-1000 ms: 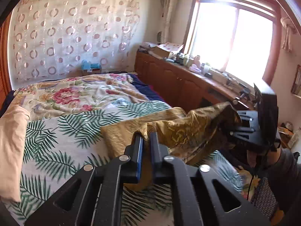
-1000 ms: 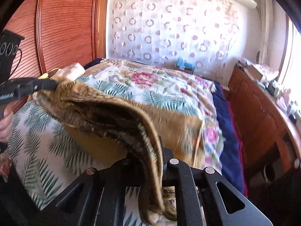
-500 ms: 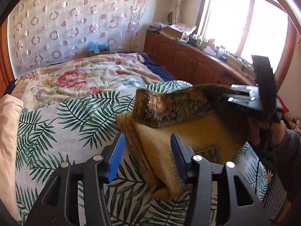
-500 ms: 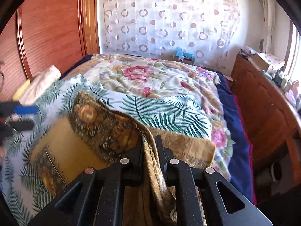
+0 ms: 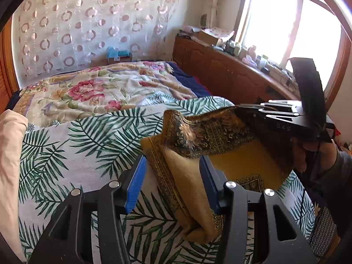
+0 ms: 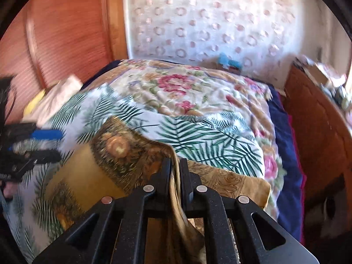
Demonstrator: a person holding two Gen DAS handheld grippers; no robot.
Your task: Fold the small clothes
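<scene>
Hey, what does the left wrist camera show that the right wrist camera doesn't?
Only the left wrist view shows the bright window and the left gripper head-on, jaws open around a folded edge without pressing it. Only the right wrist view shows the wooden headboard and the right gripper shut on the cloth. Both show the golden patterned cloth on the palm-leaf bedspread.

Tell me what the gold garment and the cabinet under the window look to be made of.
Gold garment: thin woven fabric, probably a light scarf-like cloth, since it drapes limply and carries a printed dark border. Cabinet: reddish-brown wood, seemingly varnished, with panelled doors and a faint sheen.
</scene>
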